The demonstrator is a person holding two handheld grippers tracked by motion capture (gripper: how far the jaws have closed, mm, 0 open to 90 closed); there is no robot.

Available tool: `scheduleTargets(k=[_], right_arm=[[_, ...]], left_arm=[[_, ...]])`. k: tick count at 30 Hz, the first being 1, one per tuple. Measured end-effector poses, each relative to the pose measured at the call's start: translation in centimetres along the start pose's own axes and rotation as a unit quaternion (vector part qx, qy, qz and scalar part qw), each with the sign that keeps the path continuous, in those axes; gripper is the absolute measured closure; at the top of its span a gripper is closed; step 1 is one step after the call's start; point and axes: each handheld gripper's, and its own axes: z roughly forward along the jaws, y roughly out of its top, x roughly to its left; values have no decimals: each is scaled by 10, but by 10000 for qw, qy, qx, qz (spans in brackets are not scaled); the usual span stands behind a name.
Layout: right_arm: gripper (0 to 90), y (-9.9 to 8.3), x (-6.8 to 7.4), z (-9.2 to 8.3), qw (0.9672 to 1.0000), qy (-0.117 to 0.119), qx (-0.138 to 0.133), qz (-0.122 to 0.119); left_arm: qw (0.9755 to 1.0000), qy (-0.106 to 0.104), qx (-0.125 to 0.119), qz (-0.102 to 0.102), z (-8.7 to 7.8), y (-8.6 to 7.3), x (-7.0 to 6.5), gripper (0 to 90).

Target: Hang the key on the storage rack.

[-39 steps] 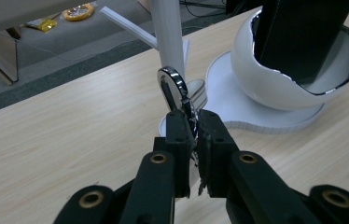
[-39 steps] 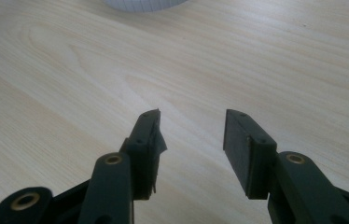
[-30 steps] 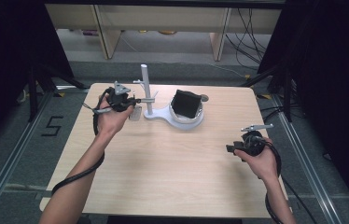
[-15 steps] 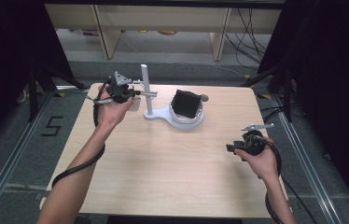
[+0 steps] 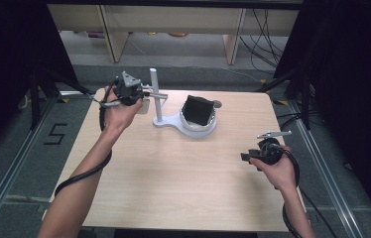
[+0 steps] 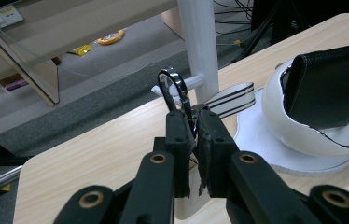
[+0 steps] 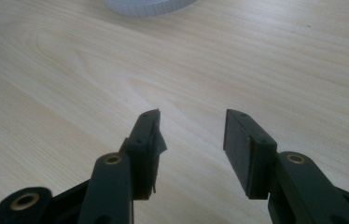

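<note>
Now left gripper slightly higher, jaws clamping perhaps a ring, right gripper unmoved.

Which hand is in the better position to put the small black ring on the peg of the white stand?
Left. The left gripper already pinches the black ring beside the white stand. The right gripper is open and empty, far away over bare table.

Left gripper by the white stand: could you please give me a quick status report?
Left gripper shut on a black ring beside the white stand's post. Right gripper open above bare table. Nothing in the way.
</note>
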Motion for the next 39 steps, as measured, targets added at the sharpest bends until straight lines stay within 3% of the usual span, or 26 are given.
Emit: scheduleTargets(k=[3, 5, 6, 8, 9, 10, 11, 13, 15, 19, 20, 27, 28, 29, 30, 34, 38, 39], right_arm=[[569, 0, -1, 0, 10000, 21, -1, 0], [569, -1, -4, 1, 9998, 11, -90, -172], [569, -1, -4, 0, 9998, 18, -95, -176], [569, -1, -1, -2, 9999, -63, 35, 84], [569, -1, -2, -2, 10000, -34, -5, 8], [569, -2, -1, 0, 9995, -273, -156, 44], [569, -2, -1, 0, 9994, -314, -159, -9], [569, -1, -5, -2, 9999, -6, -83, -129], [569, -1, -7, -2, 9994, -141, -154, -278], [569, 0, -5, -4, 9998, -31, -118, -158], [569, 0, -3, -5, 10000, -32, -7, 16], [567, -1, -4, -5, 10000, -68, -21, 21], [566, -1, -5, -5, 10000, -44, -55, -53], [566, -1, -6, -4, 9998, -34, -118, -141], [565, -2, -7, -4, 9998, -61, -116, -146], [562, -3, -7, -5, 9998, -54, -123, -140], [562, -5, -6, -6, 10000, -52, -73, 32], [561, -6, -9, -6, 9998, -23, -181, -91]], left_arm=[[10000, -5, -22, -44, 4, 0, -2, 831], [10000, 12, 5, -19, 5, 0, -3, 831], [9999, 16, 60, 82, 5, 0, -3, 831], [9999, 9, 70, 82, 7, 0, -4, 830], [9999, -18, 70, 73, 8, -1, -4, 831], [9999, -23, 87, 69, 9, -1, -4, 830], [9999, -29, 98, 84, 10, -1, -4, 830], [9999, -32, 98, 93, 11, -1, -5, 830], [9999, -57, 84, 90, 14, -2, -6, 829], [9999, -120, 75, 86, 19, -4, -7, 829], [9998, -112, 104, 107, 19, -4, -7, 828], [9997, -235, 10, 67, 25, -5, -9, 826], [9997, -205, -45, -114, 26, -6, -11, 824], [9997, -221, 46, -23, 26, -6, -10, 816], [9996, -272, 77, -58, 26, -7, -11, 798], [9993, -362, 0, -19, 25, -11, -14, 676], [9989, -416, -141, -134, 15, -23, -16, 584], [9987, -453, -166, -178, 11, -28, -16, 559]])
